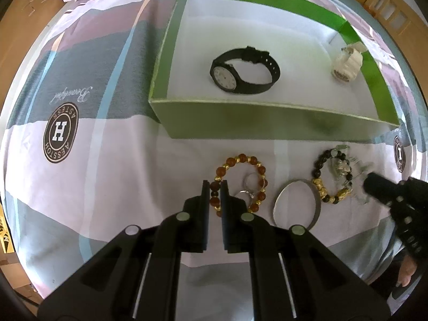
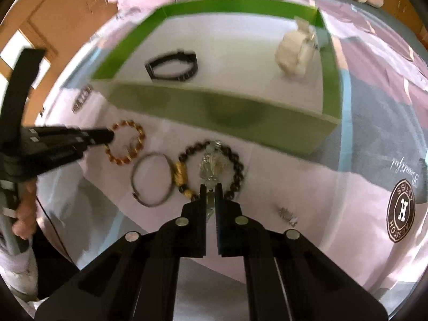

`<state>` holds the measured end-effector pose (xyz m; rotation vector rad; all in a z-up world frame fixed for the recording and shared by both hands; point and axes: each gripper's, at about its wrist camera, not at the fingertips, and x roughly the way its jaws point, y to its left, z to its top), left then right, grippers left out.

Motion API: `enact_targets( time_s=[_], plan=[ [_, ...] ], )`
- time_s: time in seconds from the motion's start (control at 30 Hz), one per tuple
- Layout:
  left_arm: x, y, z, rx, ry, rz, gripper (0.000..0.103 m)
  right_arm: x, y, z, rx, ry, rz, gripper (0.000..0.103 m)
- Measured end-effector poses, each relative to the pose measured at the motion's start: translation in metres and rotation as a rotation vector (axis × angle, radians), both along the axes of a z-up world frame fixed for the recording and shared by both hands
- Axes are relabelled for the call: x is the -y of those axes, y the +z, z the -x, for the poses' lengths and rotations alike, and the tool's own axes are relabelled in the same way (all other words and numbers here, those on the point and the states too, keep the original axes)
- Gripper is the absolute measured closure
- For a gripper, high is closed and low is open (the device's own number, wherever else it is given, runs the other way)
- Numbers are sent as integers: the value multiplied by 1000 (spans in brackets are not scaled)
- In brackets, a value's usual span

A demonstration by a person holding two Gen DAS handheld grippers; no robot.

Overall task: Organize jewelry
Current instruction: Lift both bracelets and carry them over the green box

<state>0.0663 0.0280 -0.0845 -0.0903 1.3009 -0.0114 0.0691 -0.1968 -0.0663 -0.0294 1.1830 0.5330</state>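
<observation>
- Beads of amber bracelet (image 1: 240, 184) on bedsheet (image 1: 107, 176), pinched by left gripper (image 1: 215, 187); light, floppy, slippery.
- Right gripper (image 2: 210, 190) pinches clear charm (image 2: 211, 165) of dark bracelet (image 2: 214, 168), near box (image 2: 214, 112); probably fragile.

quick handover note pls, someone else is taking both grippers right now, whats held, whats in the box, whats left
Left gripper: shut on the amber and gold bead bracelet, which lies on the bedspread.
Right gripper: shut on the clear crystal bracelet, which lies inside the dark bead bracelet with gold charms.
Done: the black strap watch and the white chunky watch are in the green open box.
Left: both bead bracelets, the crystal one, the plain silver bangle, two silver rings inside the amber loop, and a small silver piece near the right gripper. All lie outside the box.
</observation>
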Motion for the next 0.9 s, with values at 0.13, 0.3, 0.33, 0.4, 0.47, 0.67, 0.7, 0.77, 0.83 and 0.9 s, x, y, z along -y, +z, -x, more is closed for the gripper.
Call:
enact_targets(
  time_s=[0.13,0.3,0.33,0.4,0.47,0.67,0.7,0.77,0.83,0.9],
  plan=[
    [-2,12,1,32,-9,21,96,15,25,-1,71,-38,-74,98],
    [2,27,5,66,-25,43,96,28,38,-5,106,-59,-100,98],
    [3,32,6,74,-30,51,96,30,38,-6,104,-65,-102,98],
    [3,41,9,92,-38,58,96,31,39,-7,104,-68,-104,98],
    [3,50,12,110,-45,62,96,31,38,-6,107,-67,-97,98],
    [5,74,19,170,-43,88,96,28,43,-3,129,-54,-107,98],
    [5,78,20,190,-41,90,96,28,46,-2,140,-52,-109,98],
    [6,83,21,210,-46,82,96,28,51,1,165,-46,-105,98],
    [6,85,22,222,-43,84,96,29,52,1,172,-47,-111,98],
    [5,88,22,234,-44,94,96,29,54,2,181,-47,-124,98]
  ],
)
